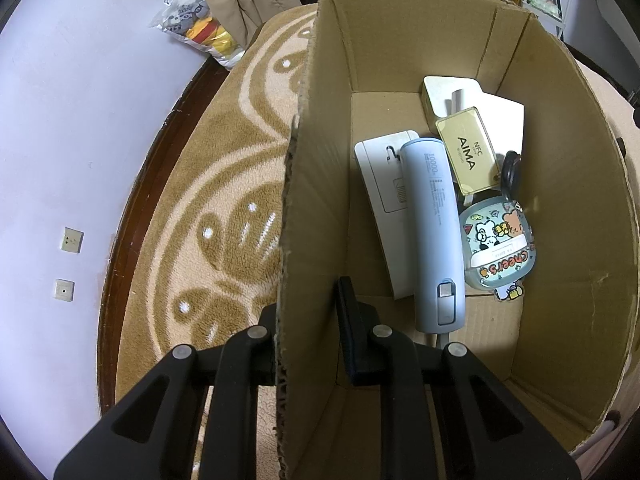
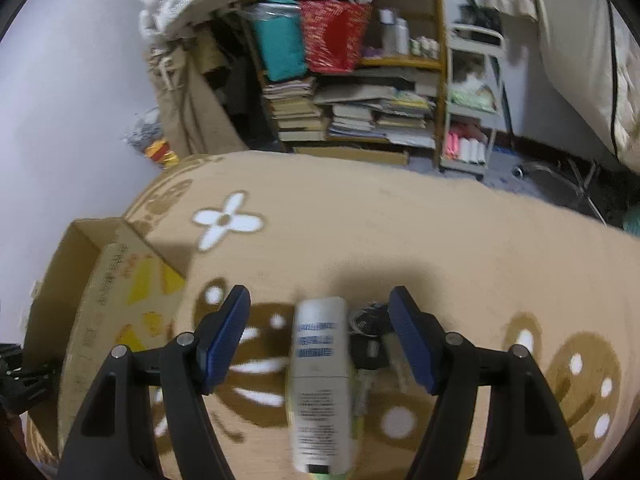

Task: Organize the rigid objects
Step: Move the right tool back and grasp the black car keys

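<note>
Right wrist view shows the right claw [image 2: 320,336] spread wide over a white tube [image 2: 320,384] on the rug [image 2: 460,240], best squeezed mid-body, while the left claw [image 1: 308,320] steadies the cardboard box [image 1: 316,200] by clamping its wall.

L hand-held gripper [image 1: 308,320] clamped shut; R hand-held gripper [image 2: 320,312] wide apart.

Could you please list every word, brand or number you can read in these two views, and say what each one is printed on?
"NFC" and "AIMA": gold box in the cardboard box.
"10000": light blue power bank; the smaller print beside it is too small to read.
"Cheers": cartoon sticker case.
White tube between the right gripper fingers: print blurred, unreadable.
Printing on the cardboard box's outer side, right wrist view: blurred, unreadable.
</note>
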The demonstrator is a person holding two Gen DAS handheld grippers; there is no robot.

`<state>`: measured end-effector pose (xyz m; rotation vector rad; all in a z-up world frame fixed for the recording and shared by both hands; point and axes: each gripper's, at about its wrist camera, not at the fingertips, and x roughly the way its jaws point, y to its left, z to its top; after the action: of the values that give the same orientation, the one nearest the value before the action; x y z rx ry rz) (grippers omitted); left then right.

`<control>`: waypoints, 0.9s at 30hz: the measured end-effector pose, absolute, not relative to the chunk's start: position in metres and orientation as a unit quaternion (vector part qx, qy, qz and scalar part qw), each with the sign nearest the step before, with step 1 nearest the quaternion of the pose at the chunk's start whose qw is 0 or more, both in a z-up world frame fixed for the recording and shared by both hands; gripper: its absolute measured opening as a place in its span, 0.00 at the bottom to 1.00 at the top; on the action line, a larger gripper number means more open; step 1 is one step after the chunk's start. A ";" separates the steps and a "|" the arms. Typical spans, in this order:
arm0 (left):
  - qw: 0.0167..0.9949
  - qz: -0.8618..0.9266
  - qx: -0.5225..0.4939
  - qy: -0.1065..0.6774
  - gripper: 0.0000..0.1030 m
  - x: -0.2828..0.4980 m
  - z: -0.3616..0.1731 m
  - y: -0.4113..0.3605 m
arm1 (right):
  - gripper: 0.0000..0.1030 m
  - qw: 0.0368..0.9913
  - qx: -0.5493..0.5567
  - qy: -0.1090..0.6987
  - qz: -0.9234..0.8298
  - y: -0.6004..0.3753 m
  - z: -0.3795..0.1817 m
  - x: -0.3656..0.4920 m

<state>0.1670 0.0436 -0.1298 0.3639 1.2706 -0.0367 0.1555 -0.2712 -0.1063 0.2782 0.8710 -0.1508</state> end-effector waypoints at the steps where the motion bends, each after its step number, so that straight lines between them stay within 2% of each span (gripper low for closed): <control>1: 0.789 -0.017 0.169 0.590 0.18 0.167 -0.130 0.044 | 0.74 0.893 0.135 0.422 -0.076 -0.274 -0.110 0.155; 13: 0.789 -0.017 0.169 0.590 0.18 0.167 -0.130 0.043 | 0.72 0.867 0.184 0.450 -0.109 -0.307 -0.154 0.162; 15: 0.789 -0.017 0.169 0.590 0.18 0.167 -0.130 0.042 | 0.60 0.863 0.202 0.452 -0.102 -0.311 -0.159 0.161; 19: 0.789 -0.017 0.170 0.590 0.18 0.167 -0.129 0.043 | 0.52 0.855 0.227 0.455 -0.101 -0.317 -0.167 0.164; 21: 0.789 -0.017 0.170 0.590 0.18 0.167 -0.129 0.043 | 0.37 0.852 0.231 0.458 -0.103 -0.317 -0.169 0.166; 27: 0.789 -0.016 0.171 0.590 0.18 0.167 -0.129 0.043 | 0.31 0.851 0.235 0.456 -0.112 -0.314 -0.171 0.166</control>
<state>0.1666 0.0429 -0.1291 0.3689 1.2698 -0.0355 0.1663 -0.3139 -0.1707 0.4937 0.9596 -0.2353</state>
